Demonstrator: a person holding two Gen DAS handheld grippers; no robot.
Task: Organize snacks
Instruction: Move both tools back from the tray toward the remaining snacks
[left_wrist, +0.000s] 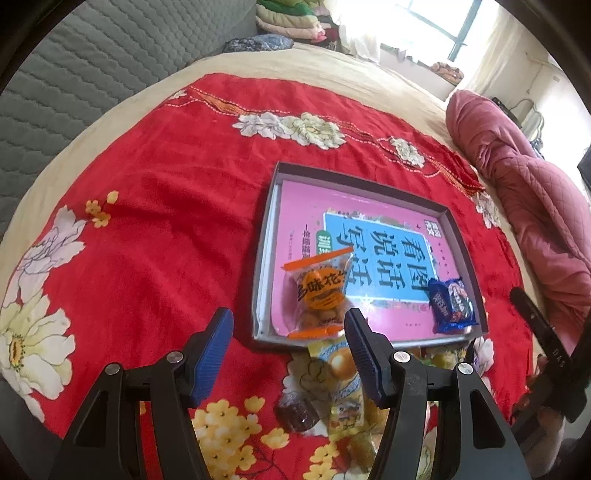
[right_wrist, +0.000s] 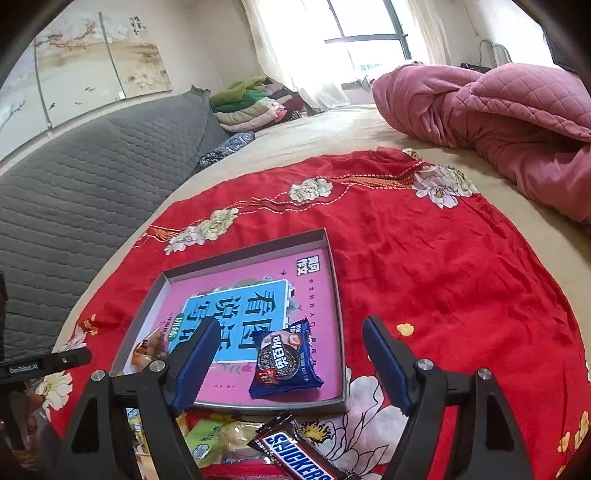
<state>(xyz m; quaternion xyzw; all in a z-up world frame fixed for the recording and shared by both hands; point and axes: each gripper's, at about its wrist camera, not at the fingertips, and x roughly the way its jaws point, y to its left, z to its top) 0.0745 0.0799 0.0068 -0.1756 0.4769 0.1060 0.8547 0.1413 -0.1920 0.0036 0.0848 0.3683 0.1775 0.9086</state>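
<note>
While both grippers, left (left_wrist: 290, 328) and right (right_wrist: 290, 350), hang apart and empty, cookie pack (right_wrist: 284, 363) and peanut bag (left_wrist: 321, 291) lie in tray (right_wrist: 332, 266); Snickers (right_wrist: 299, 454) outside.

Left claw (left_wrist: 290, 328) and right claw (right_wrist: 290, 349) agape, empty

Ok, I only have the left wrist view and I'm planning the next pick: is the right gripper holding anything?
Observer: No. The right gripper is open with bare pads. The blue cookie packet lies in the tray beyond it, untouched.
Operator: Any snacks outside the tray on that side?
Observer: Yes, a Snickers bar lies on the red cloth just in front of the tray's near edge.
</note>
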